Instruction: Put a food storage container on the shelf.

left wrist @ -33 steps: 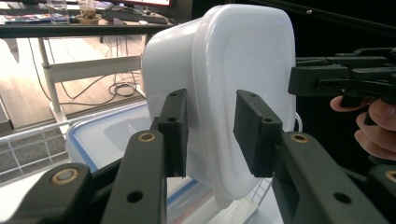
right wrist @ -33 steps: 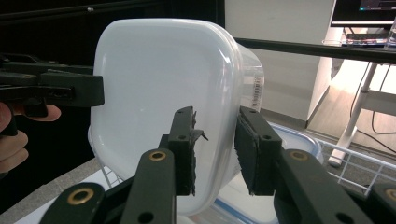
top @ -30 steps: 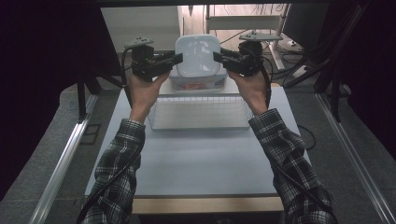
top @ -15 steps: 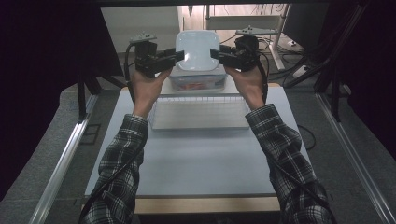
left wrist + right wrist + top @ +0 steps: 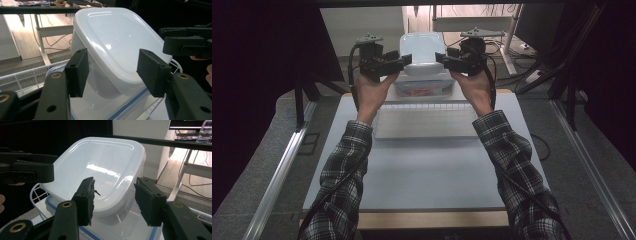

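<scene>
A white plastic tub (image 5: 422, 47) lies upside down and tilted on a clear box with a blue-edged lid (image 5: 424, 89) at the table's far end. My left gripper (image 5: 406, 61) is at the tub's left side and my right gripper (image 5: 440, 57) at its right side. Both sets of jaws have just been opening. In the left gripper view the tub's rim (image 5: 120, 75) runs between my spread pads (image 5: 77, 72) without being pressed. The right gripper view shows the same: the rim (image 5: 112, 205) sits in the gap and the pads (image 5: 86, 200) stand off it.
A white wire rack (image 5: 427, 120) lies on the pale table top (image 5: 422, 170) just in front of the box. Desk legs and cables (image 5: 512, 55) stand beyond the far edge. Dark curtains close in both sides.
Both pairs of jaws have widened away from the tub's sides. The tub has settled a little farther back on the lidded box. The hands have barely shifted.
</scene>
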A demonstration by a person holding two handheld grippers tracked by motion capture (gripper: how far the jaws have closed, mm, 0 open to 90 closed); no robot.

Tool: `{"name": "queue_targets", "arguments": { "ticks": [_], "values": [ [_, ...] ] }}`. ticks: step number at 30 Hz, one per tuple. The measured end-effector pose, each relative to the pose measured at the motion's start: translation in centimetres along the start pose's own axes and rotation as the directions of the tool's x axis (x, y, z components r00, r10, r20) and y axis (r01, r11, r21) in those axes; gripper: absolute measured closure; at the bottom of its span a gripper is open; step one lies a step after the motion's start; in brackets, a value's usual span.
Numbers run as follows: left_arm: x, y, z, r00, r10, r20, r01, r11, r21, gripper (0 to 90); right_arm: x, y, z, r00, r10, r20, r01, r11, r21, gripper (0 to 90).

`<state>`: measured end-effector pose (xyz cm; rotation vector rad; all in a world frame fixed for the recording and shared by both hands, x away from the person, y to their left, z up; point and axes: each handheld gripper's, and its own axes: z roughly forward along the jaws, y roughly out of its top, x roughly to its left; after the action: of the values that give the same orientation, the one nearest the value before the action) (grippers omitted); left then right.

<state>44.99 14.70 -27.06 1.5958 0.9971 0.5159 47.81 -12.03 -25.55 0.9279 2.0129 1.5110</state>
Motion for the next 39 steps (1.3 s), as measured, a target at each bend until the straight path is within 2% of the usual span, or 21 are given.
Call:
{"name": "queue_targets", "arguments": {
  "ticks": [3, 9, 14, 16, 19, 21, 29, 32, 34, 37, 39],
  "values": [
    [0.0, 0.2, -0.2, 1.0, 0.008, 0.002, -0.008, 1.0, -0.002, 41.7, 0.1, 0.1, 0.0, 0.9999, -0.005, 0.011, 0.005, 1.0, 0.0, 49.9],
    [0.0, 0.3, -0.5, 0.9999, 0.011, 0.009, -0.011, 0.9999, 0.001, 44.5, 0.2, 0.0, 0.0, 1.0, 0.005, -0.003, -0.005, 1.0, -0.004, 49.7],
    [-0.2, 0.3, -0.4, 0.9998, 0.013, 0.017, -0.013, 0.9999, -0.001, 44.2, 0.3, 0.2, -0.1, 1.0, 0.002, 0.002, -0.002, 1.0, -0.015, 47.9],
    [-0.3, 0.3, -0.5, 0.9996, 0.008, 0.028, -0.008, 1.0, -0.005, 44.1, 0.3, 0.2, -0.2, 0.9999, 0.01, -0.005, -0.01, 1.0, -0.027, 46.3],
    [-0.6, 0.2, -0.5, 0.9992, 0.018, 0.036, -0.018, 0.9998, -0.005, 43.8, 0.5, 0.1, -0.2, 0.9997, -0.022, 0.012, 0.023, 1.0, -0.013, 41.9],
    [-0.8, 0.1, -0.6, 0.999, 0.022, 0.039, -0.022, 0.9997, -0.003, 43.3, 0.7, -0.1, -0.3, 0.9992, -0.03, 0.028, 0.031, 0.999, -0.025, 38.6],
    [-0.9, -0.3, -1.4, 0.998, 0.041, 0.047, -0.041, 0.9991, -0.008, 39.5, 0.8, -0.9, -1.1, 0.9996, -0.018, 0.022, 0.019, 0.998, -0.052, 30.3],
    [-0.9, -0.5, -1.6, 0.9976, 0.061, 0.034, -0.061, 0.9981, -0.005, 37.4, 1.0, -1.4, -1.4, 0.9991, -0.035, 0.024, 0.036, 0.998, -0.046, 30.3],
    [-0.8, -0.6, -1.6, 0.9981, 0.053, 0.031, -0.053, 0.9986, -0.006, 38.2, 1.1, -1.5, -1.5, 0.9992, -0.035, 0.019, 0.036, 0.998, -0.047, 31.1],
    [-0.5, -0.7, -1.7, 0.9985, 0.048, 0.028, -0.047, 0.9989, -0.008, 44.6, 0.8, -1.7, -1.6, 0.9995, -0.03, 0.011, 0.03, 0.999, -0.039, 36.8],
    [-0.4, -0.8, -1.7, 0.9986, 0.044, 0.03, -0.044, 0.999, -0.011, 47.3, 0.7, -1.8, -1.6, 0.9996, -0.027, 0.013, 0.027, 0.999, -0.024, 44.1]
  ]
}}
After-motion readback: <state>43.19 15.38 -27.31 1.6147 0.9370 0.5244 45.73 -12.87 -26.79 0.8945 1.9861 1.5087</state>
